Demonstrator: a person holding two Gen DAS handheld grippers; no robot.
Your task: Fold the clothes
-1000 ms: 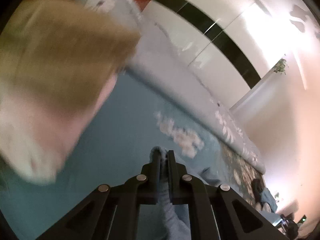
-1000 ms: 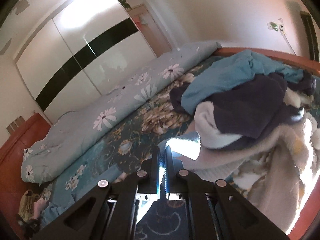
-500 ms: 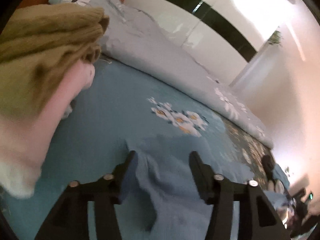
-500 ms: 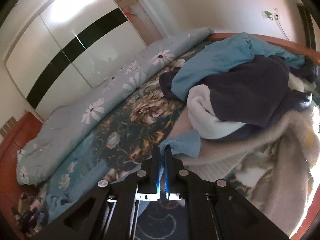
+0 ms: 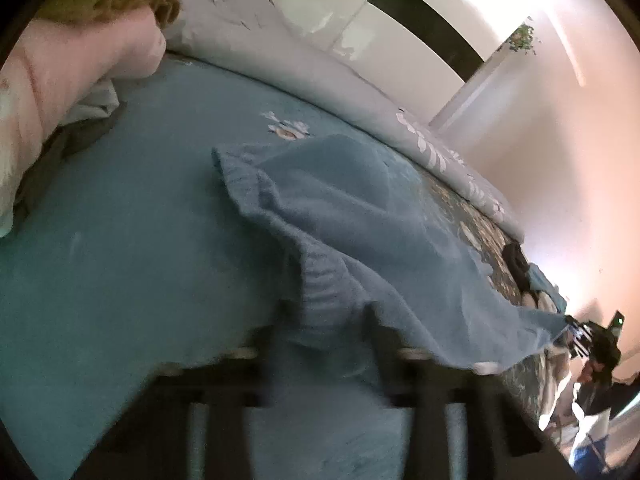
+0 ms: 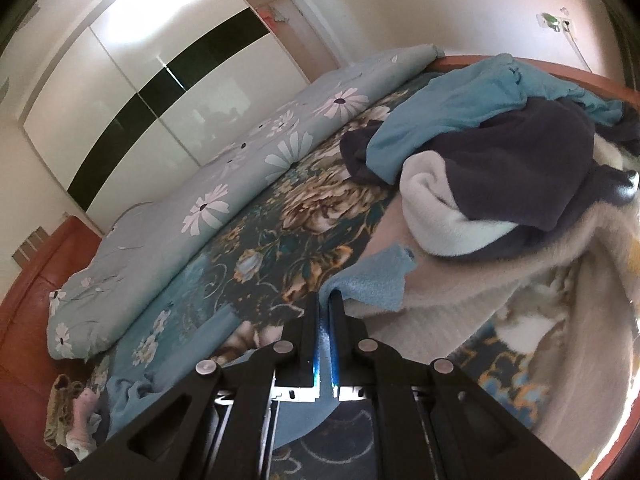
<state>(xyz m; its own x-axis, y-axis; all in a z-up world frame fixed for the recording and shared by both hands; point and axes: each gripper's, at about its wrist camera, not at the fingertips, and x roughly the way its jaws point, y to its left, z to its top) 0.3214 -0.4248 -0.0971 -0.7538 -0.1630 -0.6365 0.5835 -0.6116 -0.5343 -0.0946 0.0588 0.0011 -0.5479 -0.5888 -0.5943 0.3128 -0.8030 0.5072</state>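
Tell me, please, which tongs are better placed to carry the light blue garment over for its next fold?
Probably the right tongs: they are shut on a corner of the light blue garment. The left tongs stand open, with the garment's ribbed edge lying loose between them.

Left claw [image 5: 328, 320] blurred — blue garment [image 5: 360, 208] hides its fingertips.
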